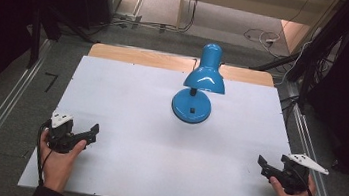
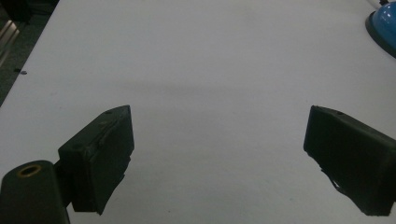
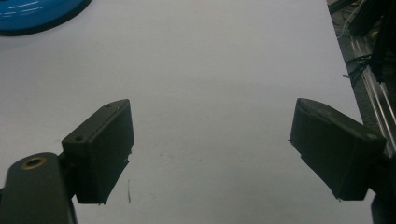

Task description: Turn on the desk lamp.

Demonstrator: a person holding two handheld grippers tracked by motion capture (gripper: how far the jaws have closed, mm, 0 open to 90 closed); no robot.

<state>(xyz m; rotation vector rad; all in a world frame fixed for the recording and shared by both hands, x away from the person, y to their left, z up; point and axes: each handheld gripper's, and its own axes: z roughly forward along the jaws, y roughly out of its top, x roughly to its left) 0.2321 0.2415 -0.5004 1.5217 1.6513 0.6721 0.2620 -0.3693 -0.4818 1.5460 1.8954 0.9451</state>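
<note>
Both my tongs wide open, nothing between them, low over the white tabletop (image 1: 124,122).
Left tongs (image 1: 91,133) and right tongs (image 1: 262,165) sit at the near corners; blue lamp (image 1: 199,83) stands well ahead, mid-board, cables (image 1: 260,36) on the grey floor behind.

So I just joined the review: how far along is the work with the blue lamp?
Nothing looks done yet. The blue desk lamp stands upright near the far middle of the white table, untouched. The left gripper and right gripper sit at the near corners, jaws wide open with bare table between them. In hand: nothing. Left: likely the whole job, starting with the reach to the lamp.
</note>
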